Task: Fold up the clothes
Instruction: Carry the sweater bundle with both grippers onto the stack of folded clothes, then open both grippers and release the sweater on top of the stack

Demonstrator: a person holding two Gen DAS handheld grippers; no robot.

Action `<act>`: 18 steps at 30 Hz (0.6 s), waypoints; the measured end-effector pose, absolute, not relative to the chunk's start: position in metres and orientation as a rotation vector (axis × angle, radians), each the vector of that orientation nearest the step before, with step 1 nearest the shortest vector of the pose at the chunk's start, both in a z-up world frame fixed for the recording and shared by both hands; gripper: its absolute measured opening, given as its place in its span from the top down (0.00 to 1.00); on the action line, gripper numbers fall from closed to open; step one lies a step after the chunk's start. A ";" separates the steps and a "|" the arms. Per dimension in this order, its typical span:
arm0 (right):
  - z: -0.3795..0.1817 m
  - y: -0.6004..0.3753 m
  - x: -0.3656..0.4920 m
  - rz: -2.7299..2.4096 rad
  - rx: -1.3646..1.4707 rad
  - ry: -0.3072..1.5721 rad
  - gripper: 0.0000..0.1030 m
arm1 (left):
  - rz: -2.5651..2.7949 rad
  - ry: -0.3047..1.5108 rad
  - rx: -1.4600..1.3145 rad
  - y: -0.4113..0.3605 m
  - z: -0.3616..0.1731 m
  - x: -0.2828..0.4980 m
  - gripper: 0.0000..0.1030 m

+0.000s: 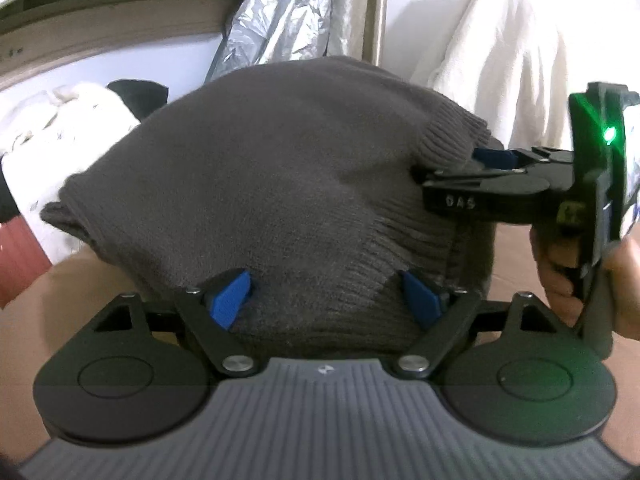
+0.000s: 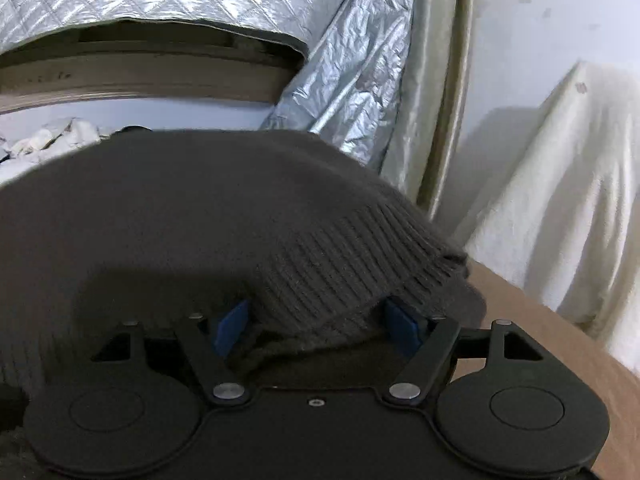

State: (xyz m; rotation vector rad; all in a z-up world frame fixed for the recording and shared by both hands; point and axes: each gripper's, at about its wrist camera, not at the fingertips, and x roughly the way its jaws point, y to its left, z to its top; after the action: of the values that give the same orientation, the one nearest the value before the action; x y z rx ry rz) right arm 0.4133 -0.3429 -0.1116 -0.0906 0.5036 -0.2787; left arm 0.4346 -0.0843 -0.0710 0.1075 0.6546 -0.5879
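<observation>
While a dark grey knitted sweater (image 1: 260, 184) lies folded in a thick bundle on a brown table (image 2: 560, 340), two handheld grippers rest at its near edge. Jaws of the left gripper (image 1: 326, 296) stand wide apart, blue pads (image 1: 230, 298) either side of the ribbed hem, not pressing it. Right gripper (image 2: 318, 328) is likewise spread, with a ribbed cuff lying loose between its pads. White cloth (image 1: 500, 52) hangs behind.

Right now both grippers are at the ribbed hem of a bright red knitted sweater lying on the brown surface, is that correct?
Only the colour is wrong: the sweater is dark grey-brown, as the left wrist view shows. The left gripper and right gripper are indeed at its ribbed hem.
</observation>
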 end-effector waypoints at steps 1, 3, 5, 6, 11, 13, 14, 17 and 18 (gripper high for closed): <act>-0.112 -0.345 0.410 -0.275 -0.068 0.500 0.24 | -0.578 0.652 0.124 -0.089 -0.072 0.435 0.12; -0.111 -0.347 0.411 -0.255 -0.086 0.509 0.22 | -0.554 0.668 0.124 -0.097 -0.072 0.438 0.08; -0.108 -0.351 0.410 -0.222 -0.065 0.526 0.21 | -0.524 0.690 0.121 -0.102 -0.071 0.440 0.07; -0.105 -0.355 0.406 -0.209 -0.040 0.532 0.21 | -0.502 0.702 0.122 -0.105 -0.068 0.438 0.06; -0.092 -0.365 0.358 -0.279 0.217 0.577 0.09 | -0.372 0.760 0.183 -0.108 -0.031 0.398 0.02; -0.082 -0.369 0.323 -0.300 0.382 0.607 0.08 | -0.350 0.779 0.171 -0.104 -0.014 0.376 0.02; -0.075 -0.366 0.303 -0.279 0.419 0.602 0.08 | -0.354 0.774 0.158 -0.102 -0.008 0.366 0.01; -0.044 -0.349 0.244 -0.256 0.370 0.542 0.08 | -0.366 0.769 0.136 -0.101 0.009 0.335 0.00; -0.034 -0.346 0.234 -0.259 0.343 0.529 0.08 | -0.361 0.767 0.131 -0.103 0.014 0.325 0.00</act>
State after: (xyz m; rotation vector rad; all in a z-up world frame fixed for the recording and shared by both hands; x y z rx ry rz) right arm 0.2345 -0.3463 -0.0337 0.3426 0.5291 -0.2591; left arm 0.3252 -0.1026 0.0135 0.1309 0.7665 -0.3613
